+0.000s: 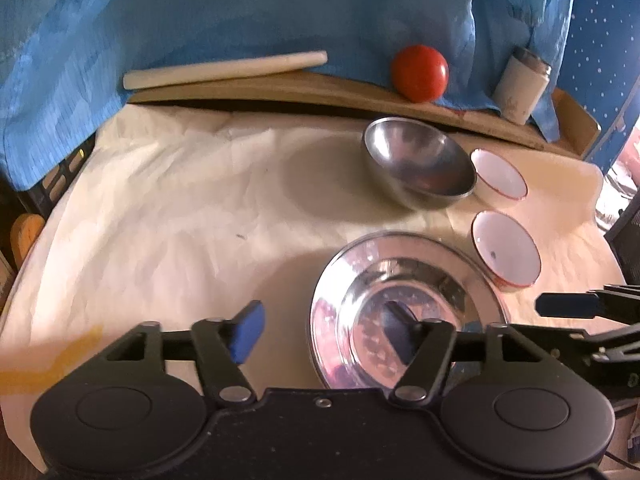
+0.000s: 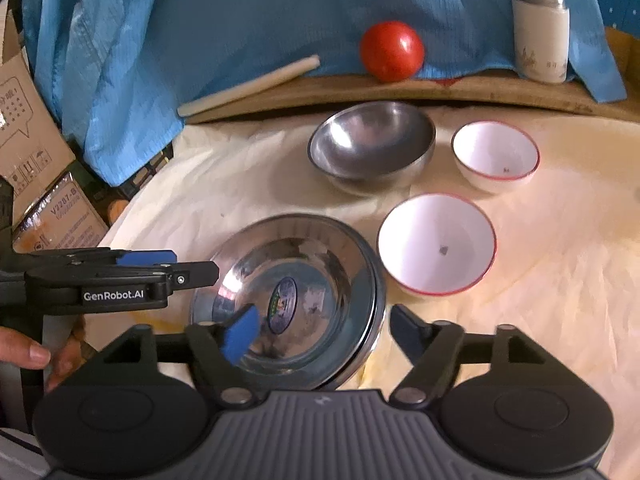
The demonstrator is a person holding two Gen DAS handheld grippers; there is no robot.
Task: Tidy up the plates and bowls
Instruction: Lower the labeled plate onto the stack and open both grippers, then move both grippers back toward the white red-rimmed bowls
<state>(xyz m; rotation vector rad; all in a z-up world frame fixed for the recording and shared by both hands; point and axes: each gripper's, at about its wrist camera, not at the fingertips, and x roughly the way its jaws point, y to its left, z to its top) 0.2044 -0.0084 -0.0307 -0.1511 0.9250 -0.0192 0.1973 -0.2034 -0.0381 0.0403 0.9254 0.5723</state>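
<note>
three bowls [image 2: 372, 152], stacked steel plates [image 2: 288, 296], one ball [image 2: 392, 56]

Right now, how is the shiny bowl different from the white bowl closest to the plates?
The shiny bowl is bare grey metal; the white bowl is white inside with a thin red rim. The shiny bowl leans to one side, while the white bowl sits level. The shiny bowl stands farther back, near the tomato; the white bowl sits right beside the metal plates. Both are round, look empty, and rest on the cream cloth.
</note>
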